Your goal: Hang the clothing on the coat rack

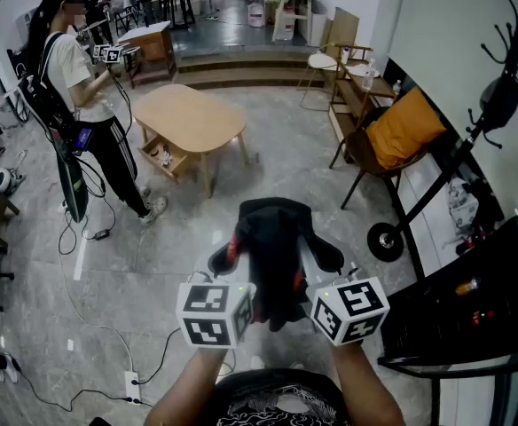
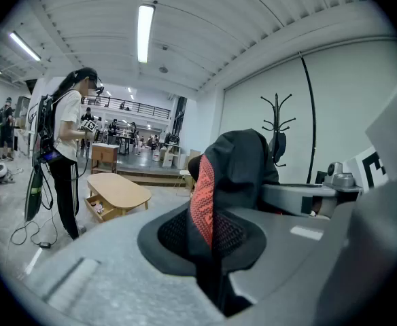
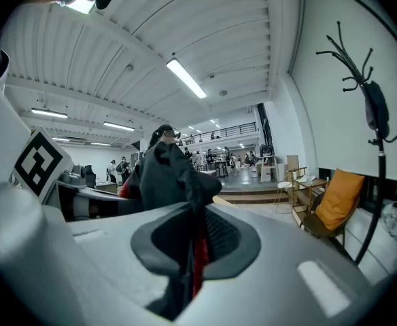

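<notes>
A black garment (image 1: 272, 256) with red trim hangs bunched between my two grippers, held up in front of me. My left gripper (image 1: 228, 254) is shut on its left side; in the left gripper view the cloth (image 2: 229, 182) is pinched between the jaws. My right gripper (image 1: 319, 257) is shut on the garment's right side, and the fabric (image 3: 175, 182) rises out of its jaws. The black coat rack (image 1: 472, 131) stands tilted in view at the right by the white wall, its hooks (image 3: 353, 53) high up; it also shows in the left gripper view (image 2: 277, 124).
A person (image 1: 82, 87) with grippers stands at the left. A wooden coffee table (image 1: 188, 118) sits ahead. A chair with an orange cushion (image 1: 401, 131) stands beside the rack's round base (image 1: 385, 240). A black shelf (image 1: 472, 300) is at my right. Cables (image 1: 90, 327) cross the floor.
</notes>
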{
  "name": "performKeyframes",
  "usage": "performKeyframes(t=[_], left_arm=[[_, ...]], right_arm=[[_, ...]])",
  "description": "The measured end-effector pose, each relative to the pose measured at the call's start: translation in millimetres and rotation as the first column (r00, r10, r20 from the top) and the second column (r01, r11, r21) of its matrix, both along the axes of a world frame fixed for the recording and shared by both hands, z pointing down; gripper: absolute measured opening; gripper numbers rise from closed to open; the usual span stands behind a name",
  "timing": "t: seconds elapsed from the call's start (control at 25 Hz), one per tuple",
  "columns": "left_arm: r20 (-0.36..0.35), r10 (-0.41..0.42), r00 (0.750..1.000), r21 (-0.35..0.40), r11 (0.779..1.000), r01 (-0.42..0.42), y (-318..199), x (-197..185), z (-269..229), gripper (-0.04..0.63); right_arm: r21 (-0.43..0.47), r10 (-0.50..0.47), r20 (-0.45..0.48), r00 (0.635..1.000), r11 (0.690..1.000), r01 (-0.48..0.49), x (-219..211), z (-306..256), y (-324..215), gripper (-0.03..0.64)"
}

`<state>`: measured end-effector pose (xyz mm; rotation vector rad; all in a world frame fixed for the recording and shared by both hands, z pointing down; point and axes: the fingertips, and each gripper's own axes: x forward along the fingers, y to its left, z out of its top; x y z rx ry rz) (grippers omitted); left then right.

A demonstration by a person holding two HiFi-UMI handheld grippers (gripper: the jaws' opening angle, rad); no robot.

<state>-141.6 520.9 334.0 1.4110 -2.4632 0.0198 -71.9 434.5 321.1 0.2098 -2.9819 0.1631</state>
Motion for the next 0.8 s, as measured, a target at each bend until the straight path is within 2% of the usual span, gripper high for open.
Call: performKeyframes(t=[0.8], left_arm=[[0.0, 0.047, 0.999, 0.008, 0.999, -0.047, -27.2, -13.3, 5.5, 0.028]], right_arm=[[-0.013, 0.044, 0.008, 0.999, 0.999, -0.044, -6.2, 5.0, -19.2, 0.029]])
